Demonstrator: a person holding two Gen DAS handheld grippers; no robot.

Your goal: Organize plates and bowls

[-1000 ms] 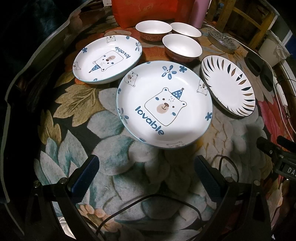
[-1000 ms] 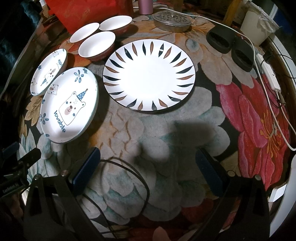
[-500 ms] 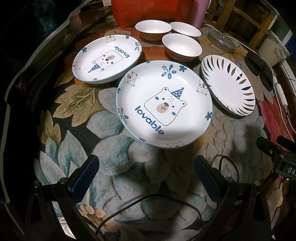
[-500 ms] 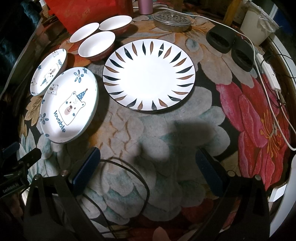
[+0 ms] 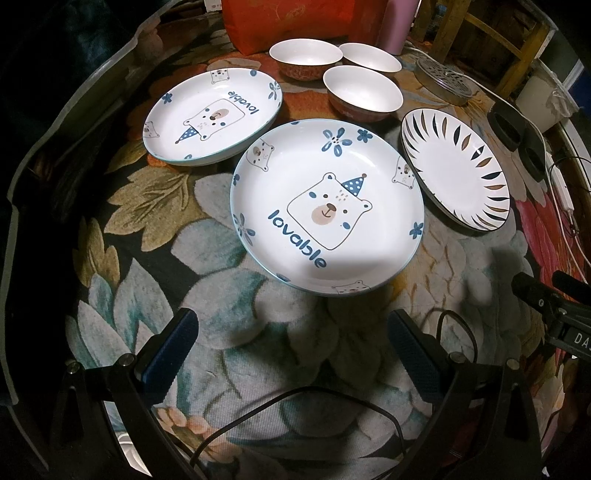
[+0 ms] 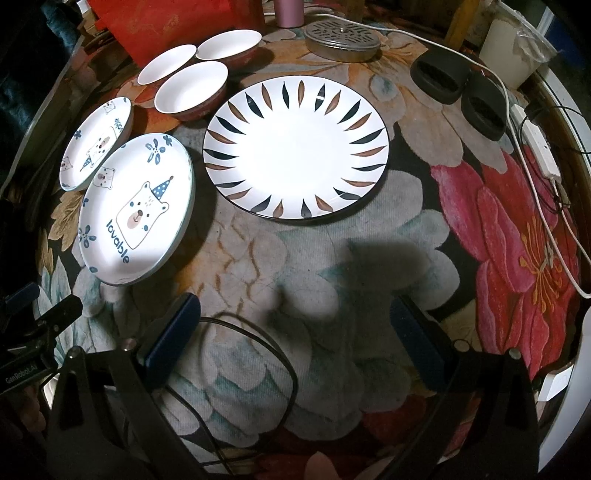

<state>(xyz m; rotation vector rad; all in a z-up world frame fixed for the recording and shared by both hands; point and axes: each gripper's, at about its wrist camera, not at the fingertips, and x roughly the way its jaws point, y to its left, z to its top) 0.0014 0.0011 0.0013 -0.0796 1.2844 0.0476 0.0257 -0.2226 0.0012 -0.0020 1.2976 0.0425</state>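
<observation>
A large bear plate marked "lovable" (image 5: 327,206) lies just ahead of my open, empty left gripper (image 5: 291,343); it also shows in the right wrist view (image 6: 136,214). A smaller bear plate (image 5: 212,118) (image 6: 96,147) lies behind it to the left. A white plate with leaf marks round its rim (image 6: 295,151) (image 5: 456,168) lies ahead of my open, empty right gripper (image 6: 295,332). Three white bowls with reddish outsides (image 5: 364,92) (image 6: 190,88) stand grouped at the back.
The table has a floral cloth (image 6: 369,258). A round metal lid (image 6: 341,38), two black oval items (image 6: 441,79), a white power strip with cables (image 6: 537,147), a pink cylinder (image 6: 288,13) and a red bag (image 5: 295,22) sit at the far side.
</observation>
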